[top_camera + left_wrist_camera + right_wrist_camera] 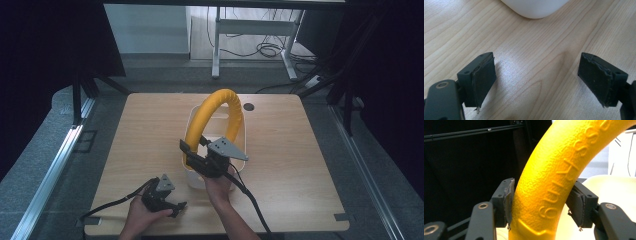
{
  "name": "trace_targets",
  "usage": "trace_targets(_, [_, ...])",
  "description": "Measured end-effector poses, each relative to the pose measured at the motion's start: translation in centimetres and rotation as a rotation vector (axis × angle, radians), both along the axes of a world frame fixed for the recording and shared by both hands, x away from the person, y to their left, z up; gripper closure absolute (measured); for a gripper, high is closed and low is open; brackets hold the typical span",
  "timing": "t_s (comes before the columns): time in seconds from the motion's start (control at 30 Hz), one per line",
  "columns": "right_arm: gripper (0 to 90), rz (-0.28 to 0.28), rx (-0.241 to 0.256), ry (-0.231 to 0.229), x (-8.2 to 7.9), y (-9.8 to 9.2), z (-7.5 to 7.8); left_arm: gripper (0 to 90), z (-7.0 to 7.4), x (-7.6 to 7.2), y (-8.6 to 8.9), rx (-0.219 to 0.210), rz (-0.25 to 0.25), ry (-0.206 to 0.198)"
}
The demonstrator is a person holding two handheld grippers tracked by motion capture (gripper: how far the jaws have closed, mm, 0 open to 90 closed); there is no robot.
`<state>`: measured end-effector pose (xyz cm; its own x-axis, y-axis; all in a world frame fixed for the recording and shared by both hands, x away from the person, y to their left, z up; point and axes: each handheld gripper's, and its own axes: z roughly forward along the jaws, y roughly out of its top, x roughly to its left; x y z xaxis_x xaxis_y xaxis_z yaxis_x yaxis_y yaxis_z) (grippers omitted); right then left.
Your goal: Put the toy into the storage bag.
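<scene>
Resting on the table [280,150], a white basket [192,131] is seen from above with its yellow arched handle [216,102] raised. Raised lettering on the pebbled handle is revealed in the right gripper view, where the right tongs [544,205] are clamped on it. The left tongs [536,80] are spread wide, empty, over bare wood.

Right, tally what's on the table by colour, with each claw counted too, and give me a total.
Yellow: 1, the curved handle clamped in the right claw.
White: 1, the basket.
Black: 2, the right claw and the open left claw, over bare wood.
Total: 4
</scene>
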<state>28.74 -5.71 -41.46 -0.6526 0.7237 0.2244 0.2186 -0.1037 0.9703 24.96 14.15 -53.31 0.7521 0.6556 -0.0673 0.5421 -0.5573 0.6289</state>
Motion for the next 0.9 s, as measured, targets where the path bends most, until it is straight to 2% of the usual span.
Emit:
trace_targets(0.07, [39.2, 0.003, -0.002, -0.002, 0.0, -0.1, 0.1, 15.0, 0.0, 0.0, 0.0, 0.000, 0.001, 0.000])
trace_targets(0.1, [34.2, 0.003, -0.005, 0.005, 0.1, -0.3, 0.2, 15.0, 0.0, 0.0, 0.0, 0.000, 0.001, -0.002])
trace_targets(0.13, [34.2, 0.003, -0.005, 0.005, 0.1, -0.3, 0.2, 15.0, 0.0, 0.0, 0.0, 0.000, 0.001, -0.002])
trace_targets(0.2, [27.9, 0.004, -0.015, 0.008, 0.2, -0.6, 0.3, 15.0, 0.0, 0.0, 0.0, 0.001, 0.001, -0.002])
trace_targets(0.33, [24.4, 0.006, -0.009, 0.003, 0.0, -1.2, 0.7, 15.0, 0.0, 0.0, 0.0, 0.002, 0.000, 0.000])
trace_targets(0.7, [27.4, 0.049, 0.013, 0.009, -0.3, -3.4, 1.4, 14.8, 0.4, -0.1, 0.2, -0.003, 0.011, -0.013])
trace_targets(0.9, [30.1, 0.045, -0.015, -0.004, -0.6, -5.7, 1.5, 14.7, 0.4, -0.1, 0.3, 0.001, 0.009, -0.018])
